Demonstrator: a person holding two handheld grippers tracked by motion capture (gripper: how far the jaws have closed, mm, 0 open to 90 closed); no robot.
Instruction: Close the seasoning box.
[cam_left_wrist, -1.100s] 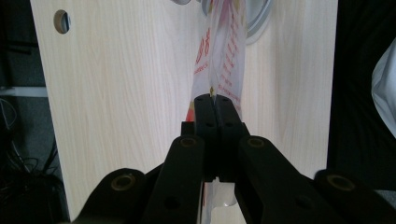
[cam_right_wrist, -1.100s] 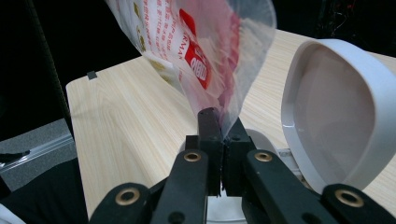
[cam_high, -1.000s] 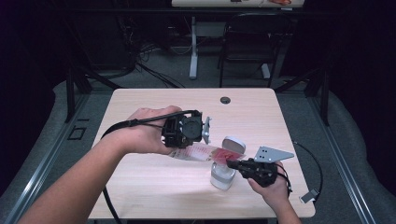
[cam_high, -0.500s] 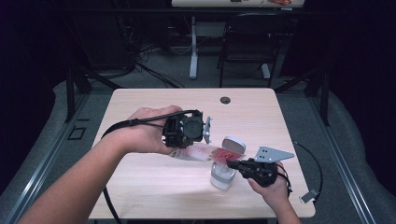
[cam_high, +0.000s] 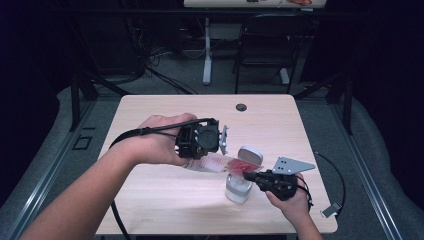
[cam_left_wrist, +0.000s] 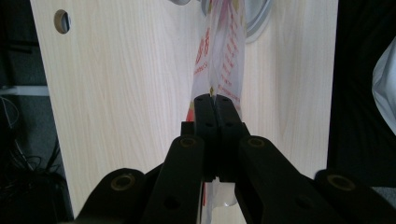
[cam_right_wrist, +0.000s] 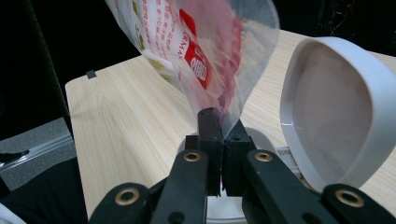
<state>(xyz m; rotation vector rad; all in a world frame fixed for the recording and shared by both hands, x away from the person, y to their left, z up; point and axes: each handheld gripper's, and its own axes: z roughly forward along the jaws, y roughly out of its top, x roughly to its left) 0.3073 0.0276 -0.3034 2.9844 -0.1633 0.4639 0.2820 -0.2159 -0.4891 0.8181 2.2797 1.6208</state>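
I have both grippers, left and right, clamped shut on the red-printed plastic packet, stretched above the open white bin at five o'clock. I'd keep tension even, lowering it squarely.

Ahead of the left tool: a stretched plastic bag, running across to the right tool and barring any straight pass between the two. Directly under the right tool: a white bin, lid flipped open and standing just beyond the tool's tip, blocking movement that way. Beyond the left tool, toward the far edge: bare counter, open for passing, with just a small round cable hole. To the left tool's outer side and nearer the person: more free counter. Outside the right tool: a narrow strip of counter before the edge, crossed by the trailing cable.
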